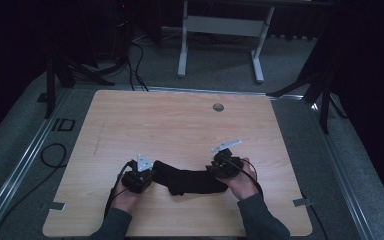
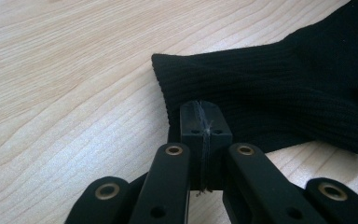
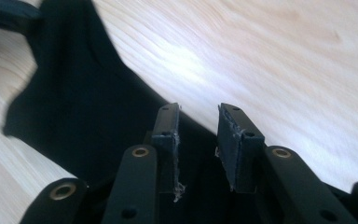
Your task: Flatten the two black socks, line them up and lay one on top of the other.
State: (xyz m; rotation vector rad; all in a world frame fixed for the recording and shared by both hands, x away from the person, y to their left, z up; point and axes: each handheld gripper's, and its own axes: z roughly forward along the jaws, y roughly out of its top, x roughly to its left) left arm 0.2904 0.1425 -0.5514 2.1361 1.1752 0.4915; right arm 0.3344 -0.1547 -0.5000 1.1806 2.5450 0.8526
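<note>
Near the table's [image 1: 180, 115] front edge, the left gripper [image 1: 141, 177] pinches the sock's [image 1: 190, 181] cuff; the right gripper [image 1: 225, 165] stands narrowly parted over its other end, with bare wood beyond.

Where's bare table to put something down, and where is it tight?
Free: the whole far half of the table, from the black cloth up to the grommet hole, plus both side strips. Crowded: the near middle, where the left gripper and right gripper flank the cloth.

- Left gripper [image 2: 204, 116]: black jaws, brass-ringed pivot holes, frayed pad edges.
- Right gripper [image 3: 198, 128]: matching black jaws with worn, fuzzy pads.
- Grey three-cornered plate [image 1: 144, 161] on top.
- Dark grey sleeves [image 1: 262, 220].
- Black cable [image 1: 114, 192] trailing.
</note>
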